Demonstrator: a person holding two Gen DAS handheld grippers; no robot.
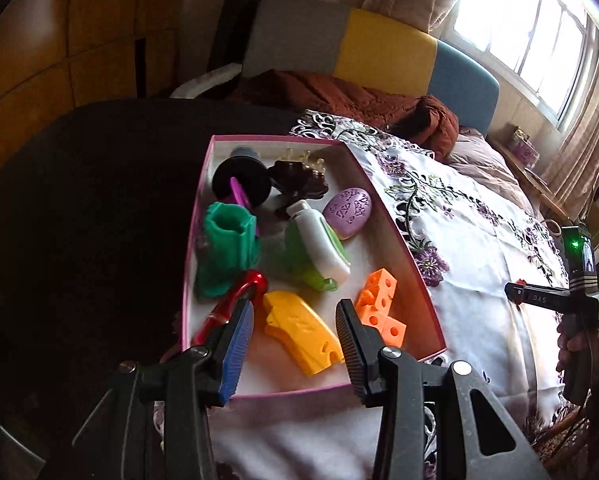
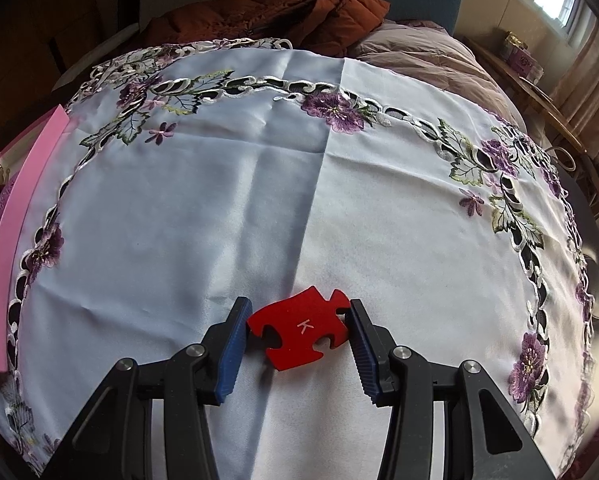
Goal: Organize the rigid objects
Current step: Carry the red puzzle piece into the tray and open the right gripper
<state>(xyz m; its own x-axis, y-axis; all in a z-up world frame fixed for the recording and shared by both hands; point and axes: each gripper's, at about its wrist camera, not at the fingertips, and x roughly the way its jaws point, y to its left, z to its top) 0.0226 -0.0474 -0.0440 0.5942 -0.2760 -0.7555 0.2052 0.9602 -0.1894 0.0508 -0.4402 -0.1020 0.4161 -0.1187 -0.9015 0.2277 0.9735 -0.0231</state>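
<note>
**Right wrist: red K piece gripped; left over box**

Right wrist view: right gripper (image 2: 297,330) narrowed onto red puzzle piece (image 2: 298,330) marked K, both pads touching its ends, on embroidered cloth (image 2: 227,208), well right of pink box (image 1: 383,196). Left gripper (image 1: 295,322) hangs partly parted, empty, over the box's near end; yellow piece (image 1: 299,330) shows between its fingers, red carabiner (image 1: 235,300) just beside, orange block (image 1: 379,302) on the other side, all inside the box

Red K-marked puzzle piece (image 2: 299,330) flat between right gripper's fingers (image 2: 235,344).
</note>
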